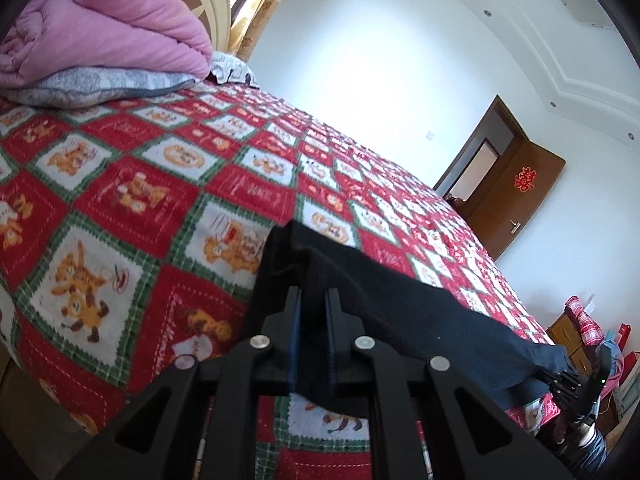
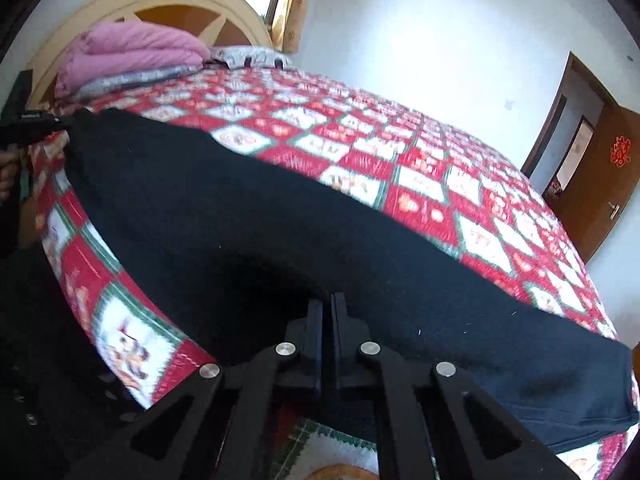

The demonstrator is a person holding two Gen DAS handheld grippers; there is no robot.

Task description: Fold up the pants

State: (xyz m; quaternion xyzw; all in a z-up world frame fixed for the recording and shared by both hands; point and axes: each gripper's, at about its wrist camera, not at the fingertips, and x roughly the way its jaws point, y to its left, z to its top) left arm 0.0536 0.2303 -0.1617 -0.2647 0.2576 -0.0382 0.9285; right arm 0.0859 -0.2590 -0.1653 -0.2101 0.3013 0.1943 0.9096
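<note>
The black pants [image 2: 256,216] hang stretched above the bed [image 1: 120,184], one edge clamped in the left hand-held gripper [image 1: 313,300], the other in the closed right hand-held gripper [image 2: 327,308]. Keep both ends level and taut while folding.

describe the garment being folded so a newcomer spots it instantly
Start at the big bed with the red, white and green cartoon-patchwork bedspread. Along its near edge stretches the plain black fabric pants, pinched at either end by a black hand-held gripper. Unlike the folded pink quilt by the headboard, they are dark, flat and unpatterned.
</note>
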